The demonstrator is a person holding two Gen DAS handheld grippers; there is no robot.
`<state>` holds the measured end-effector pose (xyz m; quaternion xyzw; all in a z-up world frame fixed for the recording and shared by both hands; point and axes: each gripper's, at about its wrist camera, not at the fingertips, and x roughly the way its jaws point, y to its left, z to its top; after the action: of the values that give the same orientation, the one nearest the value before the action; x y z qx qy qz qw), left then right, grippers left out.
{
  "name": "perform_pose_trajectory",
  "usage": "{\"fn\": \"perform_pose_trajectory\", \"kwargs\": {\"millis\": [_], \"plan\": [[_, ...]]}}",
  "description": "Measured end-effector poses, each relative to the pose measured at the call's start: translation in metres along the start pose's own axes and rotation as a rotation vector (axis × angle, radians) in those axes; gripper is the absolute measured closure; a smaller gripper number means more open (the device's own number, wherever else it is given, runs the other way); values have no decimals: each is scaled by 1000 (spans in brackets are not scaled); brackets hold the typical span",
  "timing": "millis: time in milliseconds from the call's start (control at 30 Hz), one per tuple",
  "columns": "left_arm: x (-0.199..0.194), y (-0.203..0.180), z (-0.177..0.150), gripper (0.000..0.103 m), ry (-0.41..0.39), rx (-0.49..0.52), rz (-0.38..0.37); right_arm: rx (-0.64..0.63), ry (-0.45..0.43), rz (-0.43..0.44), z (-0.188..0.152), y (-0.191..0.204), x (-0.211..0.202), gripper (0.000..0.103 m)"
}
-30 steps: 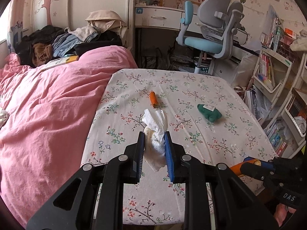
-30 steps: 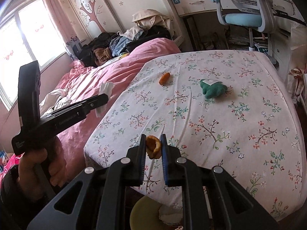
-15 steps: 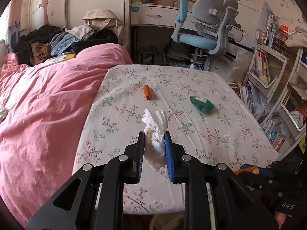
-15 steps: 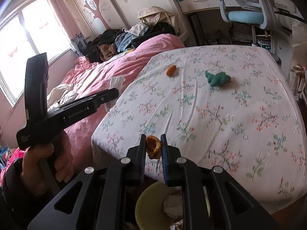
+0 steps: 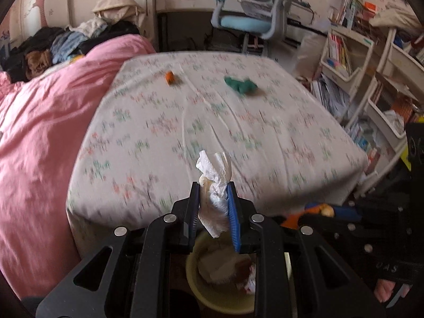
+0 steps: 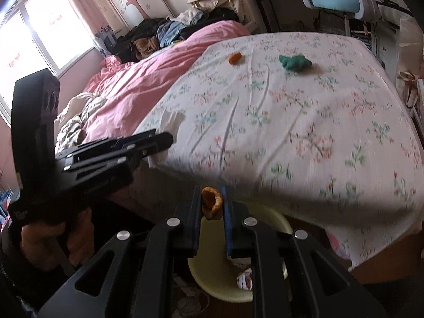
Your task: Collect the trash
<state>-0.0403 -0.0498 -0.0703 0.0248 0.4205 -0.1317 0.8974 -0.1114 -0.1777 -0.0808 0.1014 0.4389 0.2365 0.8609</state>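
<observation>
The left gripper (image 5: 213,198) is clenched on a crumpled white tissue (image 5: 214,185), pinched at its middle so loose ends stick out above and below the pads; that grip likely keeps the limp paper from slipping on the way to disposal. The right gripper (image 6: 211,204) grasps a curled orange-brown scrap of peel (image 6: 211,203) between its pads. Directly beneath both claws sits a round pale-yellow plastic bin (image 5: 193,273) already holding white wads, so both loads appear positioned for dropping. Ahead of the claws, well apart, a small orange scrap (image 5: 169,77) and a crumpled green wrapper (image 5: 240,85) lie on the floral white bedsheet (image 5: 148,132), apparently trash not yet collected. To the left of the claws spreads a pink quilt (image 5: 39,132).
</observation>
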Motion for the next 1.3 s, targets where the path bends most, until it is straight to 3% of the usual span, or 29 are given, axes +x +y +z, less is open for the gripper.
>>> {"fn": "perform_pose_trajectory", "kwargs": {"millis": [67,133,200,333,467,767,967,1300], "plan": [[1,-3,-11,83,42,-2,-15,2,23,-7,-7,1,1,86],[0,-4,-23,80,67,-6,4,17,20,-40,-11,-1,-1,79],[-5,-1,-27,72,63,-18,23,46,-8,-62,-12,-6,-5,47],[-23,14,-24,38,-27,-98,79,88,-84,-114,-14,-16,-16,39],[-38,29,-20,22,-123,-163,160,97,-109,-166,-13,-18,-14,27],[-42,47,-13,8,-153,-235,200,89,-115,-262,-11,-18,-3,18],[-40,39,-13,7,-149,-191,193,72,-91,-295,-11,-18,5,17],[-41,42,-14,7,-151,-211,199,63,-97,-329,-12,-17,6,15]]}}
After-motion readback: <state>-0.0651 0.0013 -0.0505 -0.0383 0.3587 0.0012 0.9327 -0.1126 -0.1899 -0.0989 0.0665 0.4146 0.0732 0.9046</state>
